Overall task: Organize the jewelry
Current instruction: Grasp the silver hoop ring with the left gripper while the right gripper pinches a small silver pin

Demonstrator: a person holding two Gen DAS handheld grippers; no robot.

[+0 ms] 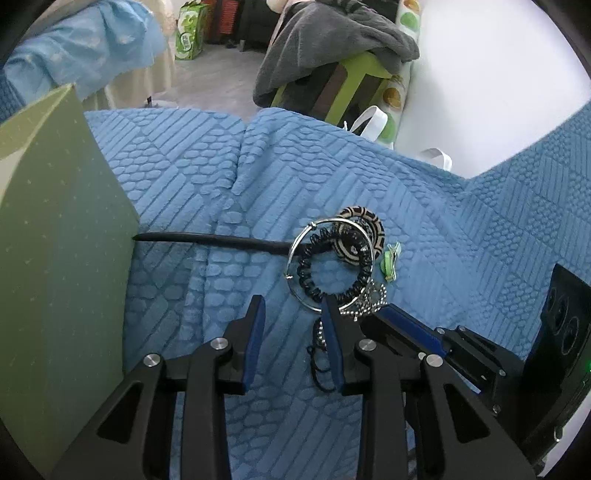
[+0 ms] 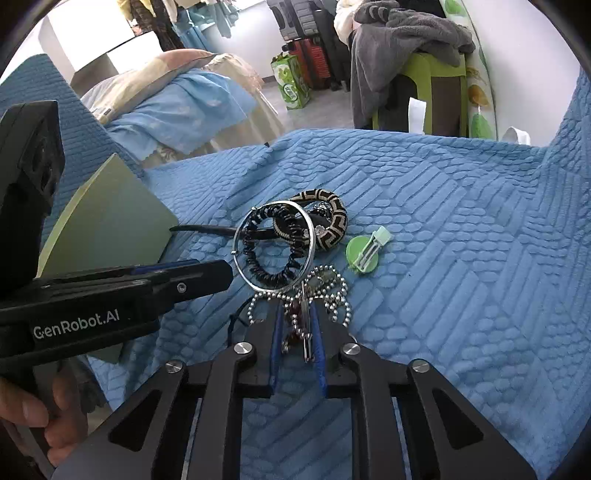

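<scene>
A heap of jewelry lies on the blue quilt (image 1: 424,236). It holds a thin silver bangle (image 1: 295,247), a black coil band (image 1: 306,273), a black-and-cream patterned bangle (image 1: 369,218), a silver ball chain (image 2: 334,291) and a green hair clip (image 2: 364,251). My left gripper (image 1: 293,306) is open just short of the heap. My right gripper (image 2: 299,314) is closed on the ball chain at the near side of the heap; in the left view it (image 1: 384,314) comes in from the right. A black stick (image 1: 210,238) runs from the heap to a green box (image 1: 55,258).
The green box (image 2: 110,221) stands at the left on the quilt. Beyond the bed edge are a green stool with a grey blanket (image 1: 332,40), a green bag (image 1: 190,33) and another bed with blue cloth (image 2: 177,107).
</scene>
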